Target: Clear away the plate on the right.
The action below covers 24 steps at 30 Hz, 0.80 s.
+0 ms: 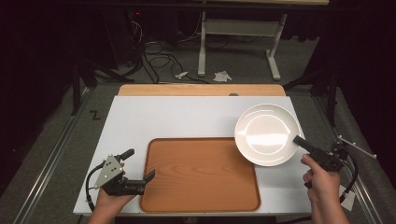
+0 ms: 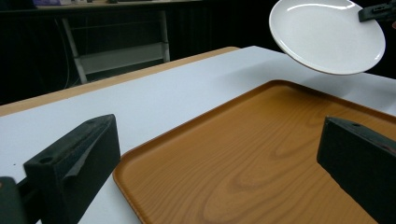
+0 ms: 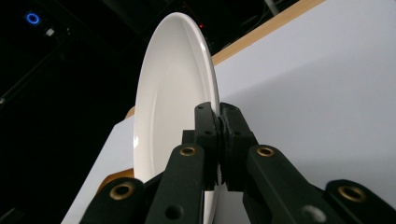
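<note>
Right tool [image 1: 299,140] pinches the plate [image 1: 266,133] by its rim alone; it may slip onto the tray [image 1: 196,175]. Left tool [image 1: 137,168] sits spread.

Dark room with black surroundings, grey carpet floor [image 1: 56,135], white-legged table frame [image 1: 238,44] standing beyond the work table, tangle of black cables [image 1: 159,58] on the floor, crumpled white paper [image 1: 222,76] near the frame, small blue indicator light [image 3: 32,18] glowing in darkness

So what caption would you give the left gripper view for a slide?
Open left gripper at the wooden tray's edge; a white plate is held in the air beyond.
</note>
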### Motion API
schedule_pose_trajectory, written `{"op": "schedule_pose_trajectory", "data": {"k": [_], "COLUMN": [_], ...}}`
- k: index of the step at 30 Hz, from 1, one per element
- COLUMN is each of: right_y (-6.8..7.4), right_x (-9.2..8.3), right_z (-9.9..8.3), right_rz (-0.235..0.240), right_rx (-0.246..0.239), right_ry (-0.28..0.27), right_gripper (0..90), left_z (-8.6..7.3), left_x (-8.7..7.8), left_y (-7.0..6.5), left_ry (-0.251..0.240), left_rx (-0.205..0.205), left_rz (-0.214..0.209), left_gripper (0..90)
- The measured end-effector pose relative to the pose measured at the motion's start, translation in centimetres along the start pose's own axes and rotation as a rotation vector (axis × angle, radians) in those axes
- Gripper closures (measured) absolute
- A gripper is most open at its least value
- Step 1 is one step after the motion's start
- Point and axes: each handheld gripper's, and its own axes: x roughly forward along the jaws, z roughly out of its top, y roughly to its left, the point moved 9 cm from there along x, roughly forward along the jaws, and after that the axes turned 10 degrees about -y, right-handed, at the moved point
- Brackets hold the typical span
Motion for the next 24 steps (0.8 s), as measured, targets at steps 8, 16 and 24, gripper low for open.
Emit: {"op": "schedule_pose_trajectory", "data": {"k": [8, 16, 24], "right_y": [1.9, 3.4, 5.1], "right_x": [0.9, 1.6, 2.4], "right_z": [-1.4, -2.7, -4.4], "right_rz": [0.053, 0.088, 0.131], "right_rx": [-0.005, -0.011, -0.011], "right_ry": [0.045, 0.091, 0.145], "right_gripper": [89.6, 89.6, 89.5], "left_z": [0.1, 0.1, 0.2], "left_x": [0.0, -0.1, -0.1], "left_y": [0.0, 0.1, 0.1], "left_ry": [-0.003, -0.010, -0.015], "left_rx": [0.001, 0.002, 0.003], "left_rz": [0.000, 0.009, 0.011], "left_gripper": [0.1, 0.1, 0.1]}}
